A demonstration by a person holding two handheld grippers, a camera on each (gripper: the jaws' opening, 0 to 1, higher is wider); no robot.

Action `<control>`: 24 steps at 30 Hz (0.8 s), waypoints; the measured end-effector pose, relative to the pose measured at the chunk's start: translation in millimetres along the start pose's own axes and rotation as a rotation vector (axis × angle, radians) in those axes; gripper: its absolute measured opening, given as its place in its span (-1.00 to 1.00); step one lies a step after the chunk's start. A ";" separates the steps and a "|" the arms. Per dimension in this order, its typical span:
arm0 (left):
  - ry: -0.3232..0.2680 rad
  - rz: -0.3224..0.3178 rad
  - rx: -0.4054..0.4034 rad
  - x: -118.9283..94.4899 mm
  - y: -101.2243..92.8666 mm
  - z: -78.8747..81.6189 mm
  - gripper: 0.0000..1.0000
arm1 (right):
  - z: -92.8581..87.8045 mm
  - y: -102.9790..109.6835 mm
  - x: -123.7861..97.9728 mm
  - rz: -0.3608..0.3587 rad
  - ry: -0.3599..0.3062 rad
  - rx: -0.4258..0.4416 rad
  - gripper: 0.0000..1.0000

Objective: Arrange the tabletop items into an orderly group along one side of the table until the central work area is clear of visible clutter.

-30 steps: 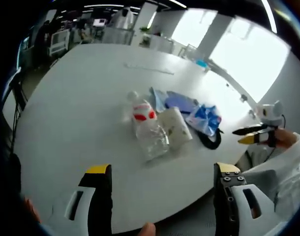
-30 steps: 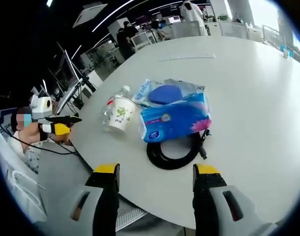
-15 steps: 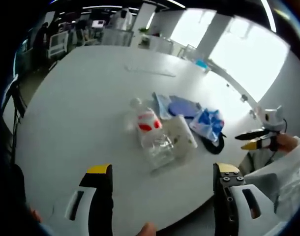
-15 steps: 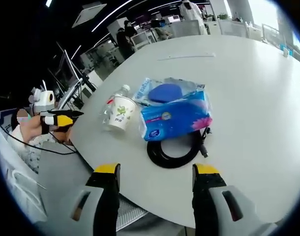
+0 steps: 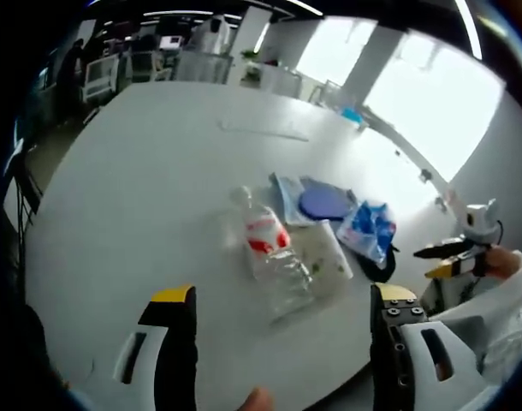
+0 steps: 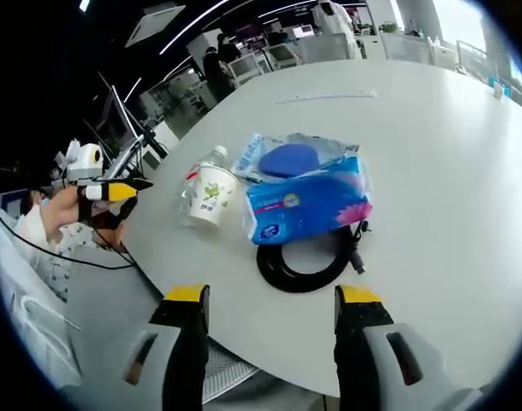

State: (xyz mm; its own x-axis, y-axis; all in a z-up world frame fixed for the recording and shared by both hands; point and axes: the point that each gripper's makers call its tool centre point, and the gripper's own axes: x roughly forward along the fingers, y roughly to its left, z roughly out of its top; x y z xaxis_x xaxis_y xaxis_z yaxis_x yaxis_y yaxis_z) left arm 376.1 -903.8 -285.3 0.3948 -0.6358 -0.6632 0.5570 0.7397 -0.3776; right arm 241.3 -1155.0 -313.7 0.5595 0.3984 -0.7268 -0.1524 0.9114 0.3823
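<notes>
A small cluster lies near the edge of the white table [image 6: 441, 171]. It holds a clear bottle with a red label [image 5: 269, 253], a paper cup on its side [image 5: 325, 253], a blue tissue pack [image 5: 370, 229], a clear bag over a blue disc [image 5: 321, 201] and a black cable coil [image 5: 382, 265]. My left gripper [image 5: 284, 295] is open, above the table short of the bottle. In the right gripper view the cup [image 6: 211, 195], tissue pack [image 6: 308, 205], bag [image 6: 288, 160] and coil [image 6: 305, 261] lie ahead of my open right gripper [image 6: 272, 295], which is off the table's edge.
A thin white strip [image 6: 325, 98] lies farther across the table [image 5: 141, 188]. The other gripper, held in a hand, shows at the side of each view: the right one [image 5: 445, 257], the left one [image 6: 115, 190]. Desks and monitors stand behind.
My left gripper has moved in over the table, so the cluster sits lower in its view. In the right gripper view the left gripper has risen slightly. No item has moved.
</notes>
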 end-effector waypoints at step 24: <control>-0.022 0.039 -0.040 27.7 4.7 31.1 0.52 | 0.0 -5.9 -1.2 -0.013 0.000 0.021 0.13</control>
State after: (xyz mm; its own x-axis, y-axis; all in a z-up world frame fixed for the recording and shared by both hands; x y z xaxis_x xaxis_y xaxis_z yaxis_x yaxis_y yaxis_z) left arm 412.4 -924.8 -285.4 0.4318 -0.6107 -0.6637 0.5114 0.7720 -0.3776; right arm 241.5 -1160.9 -315.1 0.5611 0.3866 -0.7319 -0.1280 0.9141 0.3847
